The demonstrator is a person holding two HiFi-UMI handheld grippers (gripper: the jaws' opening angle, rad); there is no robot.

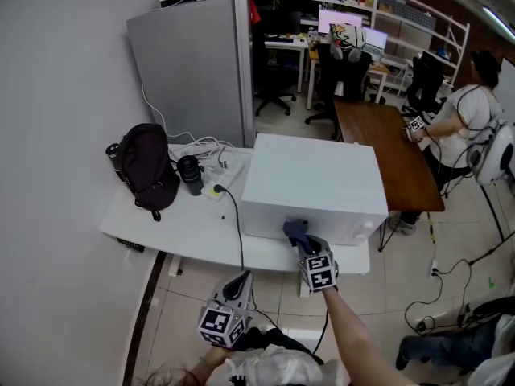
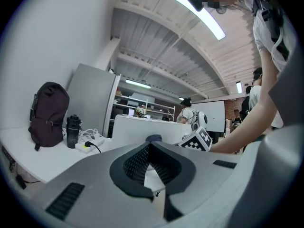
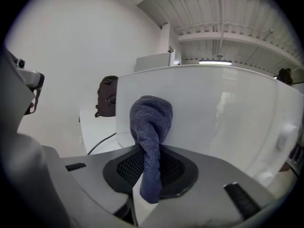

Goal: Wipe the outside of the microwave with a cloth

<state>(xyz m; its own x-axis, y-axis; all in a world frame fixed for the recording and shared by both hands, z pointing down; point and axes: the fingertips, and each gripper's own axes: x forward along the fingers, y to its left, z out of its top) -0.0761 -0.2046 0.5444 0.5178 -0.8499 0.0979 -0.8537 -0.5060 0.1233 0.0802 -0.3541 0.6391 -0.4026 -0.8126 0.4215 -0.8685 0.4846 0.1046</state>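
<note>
The white microwave point(image 1: 314, 187) sits at the middle of the head view on a white worktop point(image 1: 161, 215), its door face turned toward 6 o'clock. The blue-grey cloth point(image 1: 296, 232) is bunched at the top edge of that face, at about 6 o'clock on the microwave, and seems to touch it. The right hand-held gripper point(image 1: 302, 244) reaches up from 6 o'clock with its jaws clamped on the cloth. In the right gripper view the knitted fabric runs up between the two dark ribbed pads and folds over in front of the white panel. The left hand-held gripper point(image 1: 241, 280) hangs low at 7 o'clock, off the worktop's near edge and well apart from the microwave. Its jaws are closed at the tips with nothing between them. Each gripper's cube bears black-and-white square markers, the only print that can be read. At 9 o'clock from the microwave stand a black backpack point(image 1: 149, 167) and a black bottle point(image 1: 191, 174). Just beside them is a white power strip point(image 1: 217, 185), with a black cable trailing toward 6 o'clock. A brown wooden table point(image 1: 386, 147) lies at 2 o'clock.
</note>
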